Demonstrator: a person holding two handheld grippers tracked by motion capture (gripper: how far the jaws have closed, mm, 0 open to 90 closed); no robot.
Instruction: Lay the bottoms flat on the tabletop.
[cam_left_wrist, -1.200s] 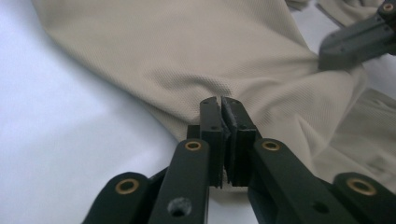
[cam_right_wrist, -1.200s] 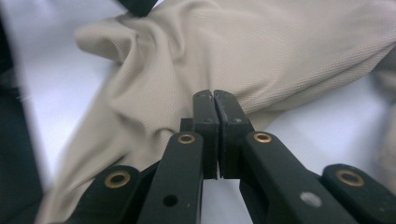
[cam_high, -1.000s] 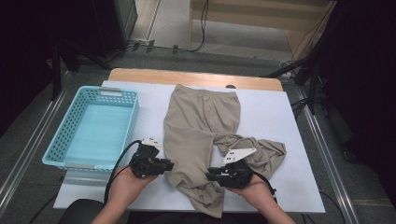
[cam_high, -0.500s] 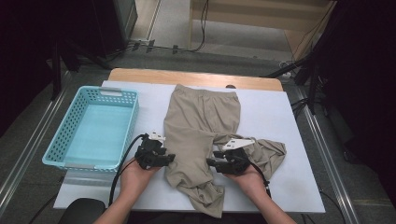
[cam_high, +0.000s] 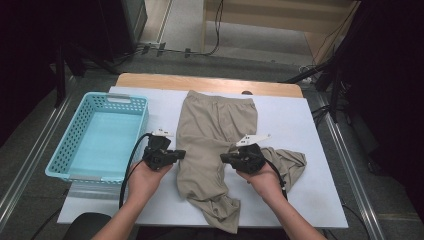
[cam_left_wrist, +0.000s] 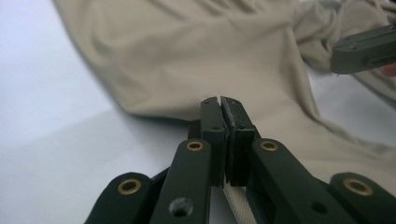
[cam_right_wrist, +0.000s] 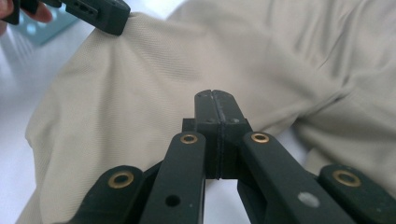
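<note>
Beige trousers (cam_high: 212, 145) between left claw (cam_high: 181, 153) and right claw (cam_high: 224, 158), edges pinched.

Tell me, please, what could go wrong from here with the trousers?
Both grippers, left and right, are shut at opposite edges of one trouser leg. Each pinch looks thin, so the cloth may slip out when lifted. The other leg lies bunched at the right and may drag or stay crumpled.
</note>
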